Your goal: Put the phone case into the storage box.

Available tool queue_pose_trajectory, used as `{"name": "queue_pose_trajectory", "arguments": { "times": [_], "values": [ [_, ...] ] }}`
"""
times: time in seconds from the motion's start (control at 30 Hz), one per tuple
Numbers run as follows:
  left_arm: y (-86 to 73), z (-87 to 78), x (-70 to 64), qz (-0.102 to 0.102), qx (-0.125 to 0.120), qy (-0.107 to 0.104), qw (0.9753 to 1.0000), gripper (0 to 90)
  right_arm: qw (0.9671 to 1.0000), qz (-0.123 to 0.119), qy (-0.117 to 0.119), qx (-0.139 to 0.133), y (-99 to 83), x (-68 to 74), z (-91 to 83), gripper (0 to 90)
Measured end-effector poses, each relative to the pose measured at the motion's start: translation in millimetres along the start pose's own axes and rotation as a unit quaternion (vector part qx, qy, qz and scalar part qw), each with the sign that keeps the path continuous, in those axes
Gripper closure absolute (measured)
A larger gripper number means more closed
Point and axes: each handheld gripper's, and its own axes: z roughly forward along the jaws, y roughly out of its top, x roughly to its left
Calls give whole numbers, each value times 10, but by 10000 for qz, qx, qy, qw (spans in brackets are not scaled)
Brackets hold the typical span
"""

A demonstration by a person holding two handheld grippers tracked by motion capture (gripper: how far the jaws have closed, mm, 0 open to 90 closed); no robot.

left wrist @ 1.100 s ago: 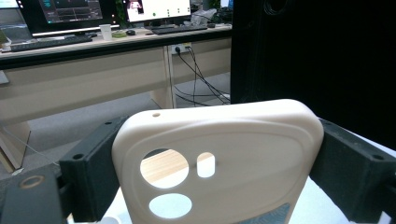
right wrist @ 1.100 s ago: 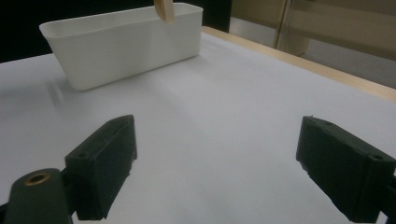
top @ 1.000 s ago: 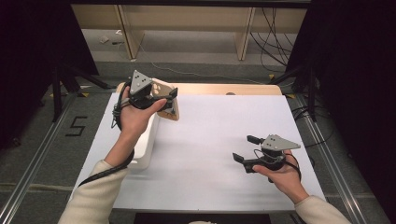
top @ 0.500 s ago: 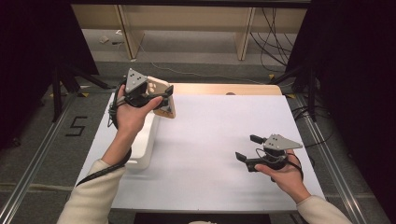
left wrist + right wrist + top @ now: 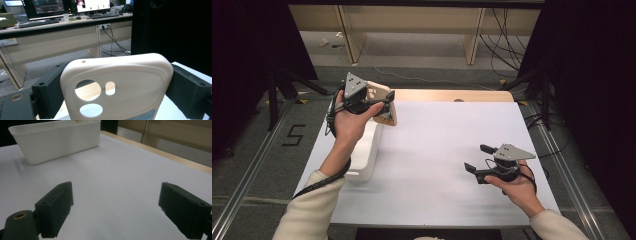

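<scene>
We are clamping a beige phone case (image 5: 117, 85) in the left hand-held gripper (image 5: 379, 102), raised above the white bin (image 5: 364, 150); the right hand-held gripper (image 5: 477, 160) is gaping wide over the worktop (image 5: 437, 135).

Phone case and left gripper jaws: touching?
Touching. The left gripper view shows the phone case wedged between both black jaws of the left gripper, no gap either side.

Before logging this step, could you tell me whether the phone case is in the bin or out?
Out: the left gripper holds the phone case between its jaws, above the white bin.
</scene>
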Motion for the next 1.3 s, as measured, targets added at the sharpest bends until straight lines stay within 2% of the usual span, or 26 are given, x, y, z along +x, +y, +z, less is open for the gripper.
{"name": "queue_pose_trajectory", "arguments": {
  "times": [0.67, 1.3],
  "values": [
    [6, -16, 77, -4, 27, 56, 10000, 109, 10000, 31, -2, -19, -4, 0, 1, 139],
    [5, -34, 159, 5, 34, 193, 9998, 109, 10000, 58, 1, -19, -8, -6, 3, 143]
  ]
}}
